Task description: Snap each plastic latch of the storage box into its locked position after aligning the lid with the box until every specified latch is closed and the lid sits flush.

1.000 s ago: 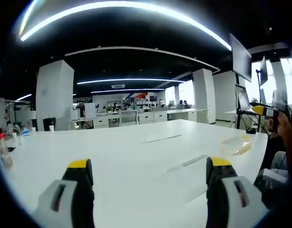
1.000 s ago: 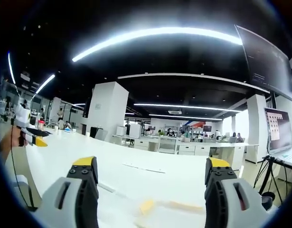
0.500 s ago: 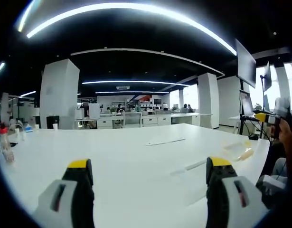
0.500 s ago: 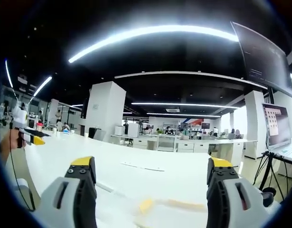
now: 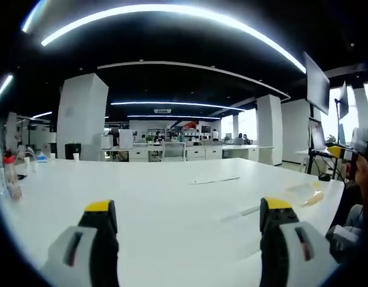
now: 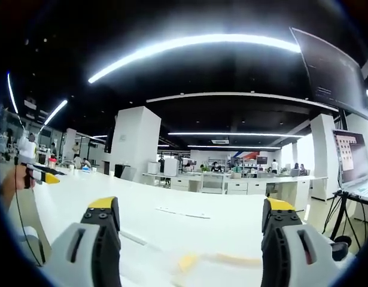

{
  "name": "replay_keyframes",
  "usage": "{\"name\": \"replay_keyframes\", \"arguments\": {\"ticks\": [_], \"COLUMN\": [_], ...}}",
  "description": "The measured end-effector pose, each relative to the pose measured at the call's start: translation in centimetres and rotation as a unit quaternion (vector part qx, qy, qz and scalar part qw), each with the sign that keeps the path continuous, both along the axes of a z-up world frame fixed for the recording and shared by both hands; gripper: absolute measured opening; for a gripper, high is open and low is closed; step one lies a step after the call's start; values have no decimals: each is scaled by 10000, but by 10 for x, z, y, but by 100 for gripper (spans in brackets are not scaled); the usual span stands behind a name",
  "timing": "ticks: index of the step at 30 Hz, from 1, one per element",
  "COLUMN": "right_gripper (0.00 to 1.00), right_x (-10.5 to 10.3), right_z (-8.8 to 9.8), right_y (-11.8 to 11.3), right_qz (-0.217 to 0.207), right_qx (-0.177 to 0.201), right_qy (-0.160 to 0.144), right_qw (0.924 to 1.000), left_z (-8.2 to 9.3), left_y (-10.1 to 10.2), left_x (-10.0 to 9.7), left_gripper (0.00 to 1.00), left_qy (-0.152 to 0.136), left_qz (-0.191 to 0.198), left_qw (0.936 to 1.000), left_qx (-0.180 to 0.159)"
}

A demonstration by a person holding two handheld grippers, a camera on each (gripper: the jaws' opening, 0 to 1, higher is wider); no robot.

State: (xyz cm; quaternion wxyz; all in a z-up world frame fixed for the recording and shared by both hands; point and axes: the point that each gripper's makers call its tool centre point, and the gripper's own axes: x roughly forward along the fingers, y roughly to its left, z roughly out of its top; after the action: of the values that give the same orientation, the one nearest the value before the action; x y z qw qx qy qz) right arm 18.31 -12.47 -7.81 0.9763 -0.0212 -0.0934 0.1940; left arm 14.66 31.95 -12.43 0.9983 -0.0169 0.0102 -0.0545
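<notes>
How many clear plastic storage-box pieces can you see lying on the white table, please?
1: a clear piece with yellow trim, at the table's right edge in the left gripper view, low centre in the right gripper view. More may be hidden.

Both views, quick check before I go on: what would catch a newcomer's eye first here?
The bright curved ceiling lights sweep over a dark office ceiling, above a long white table. Each view has its own open claw low in front, the left claw and the right claw, holding nothing. A clear plastic piece with a yellow part lies near the table's right edge in the left gripper view.
</notes>
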Motion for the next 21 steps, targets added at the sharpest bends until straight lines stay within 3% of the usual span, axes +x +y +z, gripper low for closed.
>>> {"name": "replay_keyframes", "arguments": {"ticks": [21], "right_gripper": [98], "right_x": [-1], "right_z": [0], "right_y": [-1], "right_qz": [5], "right_qx": [-16], "right_qy": [-83], "right_qw": [10000], "left_z": [-5], "left_y": [-11], "left_x": [3], "left_gripper": [100], "left_qy": [37], "left_qz": [-253], "left_qw": [9996], "left_qx": [-69]}}
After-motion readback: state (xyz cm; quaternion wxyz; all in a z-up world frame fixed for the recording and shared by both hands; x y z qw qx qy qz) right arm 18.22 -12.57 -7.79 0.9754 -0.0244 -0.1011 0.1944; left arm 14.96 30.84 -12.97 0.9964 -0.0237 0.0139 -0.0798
